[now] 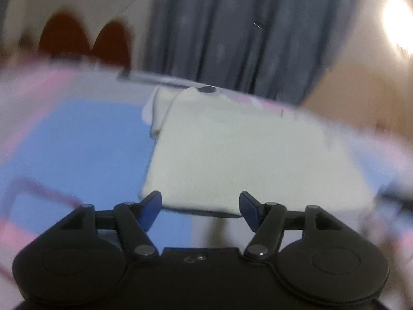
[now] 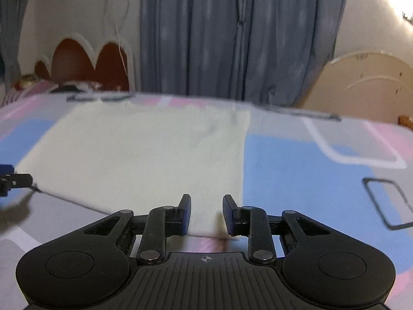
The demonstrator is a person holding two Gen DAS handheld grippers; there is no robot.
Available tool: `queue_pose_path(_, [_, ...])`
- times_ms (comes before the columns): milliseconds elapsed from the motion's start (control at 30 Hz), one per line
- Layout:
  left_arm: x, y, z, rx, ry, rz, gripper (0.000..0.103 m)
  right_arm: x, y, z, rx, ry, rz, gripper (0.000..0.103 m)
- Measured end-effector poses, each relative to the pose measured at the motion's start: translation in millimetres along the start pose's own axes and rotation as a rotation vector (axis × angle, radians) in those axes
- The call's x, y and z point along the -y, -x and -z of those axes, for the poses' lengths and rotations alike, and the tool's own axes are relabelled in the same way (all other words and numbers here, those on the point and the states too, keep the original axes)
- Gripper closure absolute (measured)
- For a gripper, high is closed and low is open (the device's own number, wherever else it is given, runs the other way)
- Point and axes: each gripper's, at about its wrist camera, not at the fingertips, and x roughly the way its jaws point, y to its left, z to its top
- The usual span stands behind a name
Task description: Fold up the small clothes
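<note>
Right tool (image 2: 206, 213) sits nearest, its blue pads spread with nothing pinched, just above the near hem of the cream garment (image 2: 144, 152) lying flat on the patterned bed cover (image 2: 296, 170). Left tool (image 1: 200, 210) likewise gapes, empty, over the same hem. Grey curtains (image 2: 196, 33) and a scalloped headboard (image 2: 85, 59) stand behind; no legible writing.

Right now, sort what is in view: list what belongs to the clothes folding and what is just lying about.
For the job:
- pale cream knit garment, spread flat on the bed
- left gripper, open
- right gripper, open

Just around:
- pink, blue and grey patterned bedspread
- grey-blue curtains
- dark red scalloped headboard
- cream headboard
</note>
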Motion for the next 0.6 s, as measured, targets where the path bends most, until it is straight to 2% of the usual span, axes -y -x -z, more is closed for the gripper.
queue_pose_path(33, [-13,-3,2,-0.026,0.135,0.045,0.049,-2,2,-1,-0.006,-0.002,-0.004,0.075])
queue_pose_path(67, [-23,-9,3,-0.054,0.243,0.069,0.059,-3,3,-1,-0.01,-0.003,-0.01,0.075])
queue_pose_path(100, [-33,-18,6,-0.079,0.343,0.08,0.06,-3,4,-3,-0.01,-0.01,-0.018,0.075])
queue_pose_path(167, [-47,-25,10,-0.04,0.492,0.12,0.059,-5,-1,-10,-0.014,-0.047,-0.056,0.075])
queue_pose_path(200, [-51,-28,11,-0.024,0.527,0.129,0.059,-3,-2,-13,-0.016,-0.083,-0.085,0.076])
queue_pose_path(233, [-53,-32,11,-0.004,0.556,0.133,0.059,-1,-6,-17,-0.021,-0.127,-0.122,0.082])
queue_pose_path(300, [-54,-39,11,0.035,0.594,0.139,0.059,0,-16,-27,-0.027,-0.189,-0.18,0.103])
queue_pose_path(467, [-49,-57,8,0.119,0.632,0.119,0.059,-19,-54,-57,-0.014,-0.201,-0.249,0.103])
queue_pose_path(533, [-46,-62,6,0.129,0.646,0.112,0.064,-29,-71,-64,-0.018,-0.197,-0.27,0.103])
queue_pose_path(567, [-43,-65,4,0.127,0.648,0.101,0.072,-34,-83,-69,-0.024,-0.193,-0.276,0.103])
queue_pose_path(600, [-43,-69,1,0.113,0.649,0.081,0.085,-38,-92,-72,-0.029,-0.197,-0.284,0.103])
